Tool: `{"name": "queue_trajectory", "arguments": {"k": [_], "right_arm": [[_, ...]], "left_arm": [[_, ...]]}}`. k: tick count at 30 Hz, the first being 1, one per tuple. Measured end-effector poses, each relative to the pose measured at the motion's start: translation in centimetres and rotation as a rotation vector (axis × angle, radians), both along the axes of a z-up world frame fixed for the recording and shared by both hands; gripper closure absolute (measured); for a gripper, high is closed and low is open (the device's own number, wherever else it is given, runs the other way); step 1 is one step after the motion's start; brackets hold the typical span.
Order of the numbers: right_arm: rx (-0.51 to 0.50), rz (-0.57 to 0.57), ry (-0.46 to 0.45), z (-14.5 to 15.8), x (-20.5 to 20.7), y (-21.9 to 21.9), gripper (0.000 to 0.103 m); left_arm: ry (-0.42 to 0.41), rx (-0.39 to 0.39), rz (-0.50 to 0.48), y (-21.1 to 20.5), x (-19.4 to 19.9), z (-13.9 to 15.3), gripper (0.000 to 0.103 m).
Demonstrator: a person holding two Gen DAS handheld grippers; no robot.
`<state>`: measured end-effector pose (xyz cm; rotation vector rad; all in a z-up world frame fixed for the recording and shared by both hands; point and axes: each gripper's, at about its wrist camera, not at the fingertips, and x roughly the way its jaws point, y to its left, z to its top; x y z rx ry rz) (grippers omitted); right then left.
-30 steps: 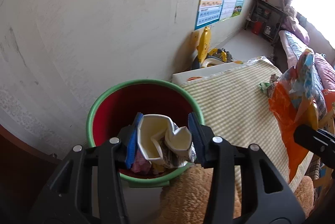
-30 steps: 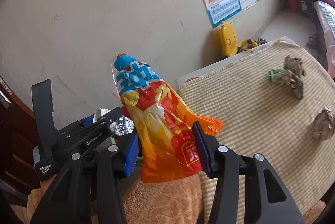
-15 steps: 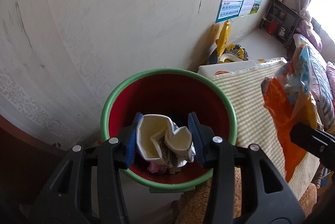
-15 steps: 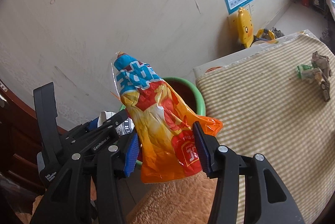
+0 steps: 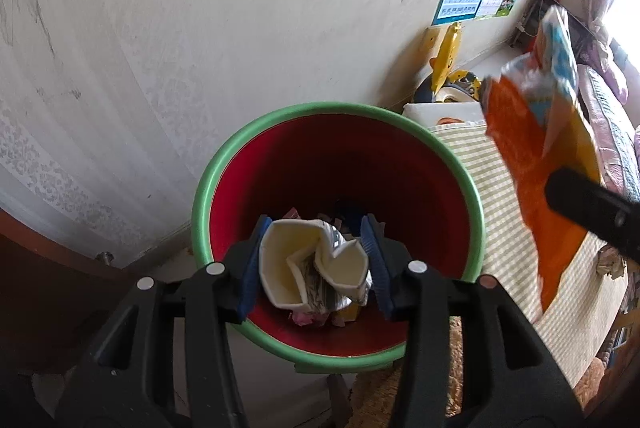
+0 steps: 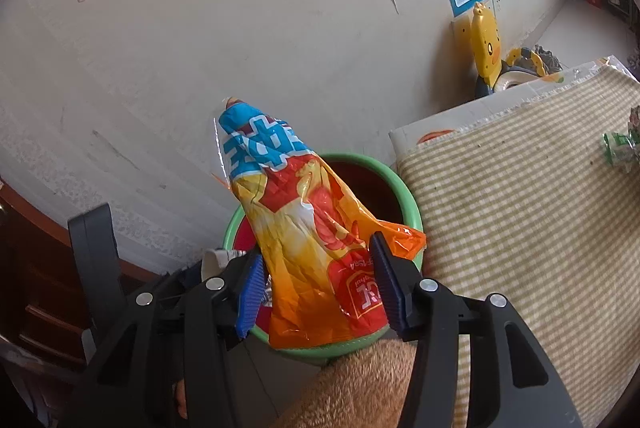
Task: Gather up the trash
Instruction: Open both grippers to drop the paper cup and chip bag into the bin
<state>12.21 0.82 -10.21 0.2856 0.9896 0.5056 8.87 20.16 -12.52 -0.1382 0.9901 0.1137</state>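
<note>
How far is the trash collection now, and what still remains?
Done: some scraps already lie in the green-rimmed bin. In hand: the left gripper is above the bin, its jaws opening around a crumpled paper cup; the right gripper, jaws also opening, has an orange snack bag between them. Left: a green wrapper on the checked cloth.

Both tongs share one build. The left tongs (image 5: 314, 262) have two matte black plastic arms that widen toward the camera, each with cut-out slots and round silver rivets at the pivots. Ribbed blue pads (image 5: 251, 270) line the inner faces of the fingertips. The right tongs (image 6: 316, 282) match: black arms, silver rivets, blue ridged pads (image 6: 250, 298). A fuzzy tan sleeve (image 6: 360, 388) shows beneath them.
</note>
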Motion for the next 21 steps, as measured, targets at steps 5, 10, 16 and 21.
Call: {"name": "queue_trajectory", "arguments": {"k": [5,10,16,21], "right_arm": [[0.035,-0.002,0.006,0.0,0.8,0.2,0.039],[0.054,-0.011,0.015,0.0,0.6,-0.2,0.036],[0.013,-0.097,-0.001,-0.3,-0.5,-4.0,0.030],[-0.046,-0.282,-0.002,-1.2,-2.4,-11.5,0.029]], "left_arm": [[-0.006,-0.013,0.039,0.3,0.0,-0.1,0.026],[0.001,-0.010,0.040,0.3,-0.2,-0.2,0.026],[-0.019,-0.006,0.007,-0.7,-0.4,0.6,0.026],[-0.024,0.003,-0.058,-3.3,-0.1,1.1,0.026]]}}
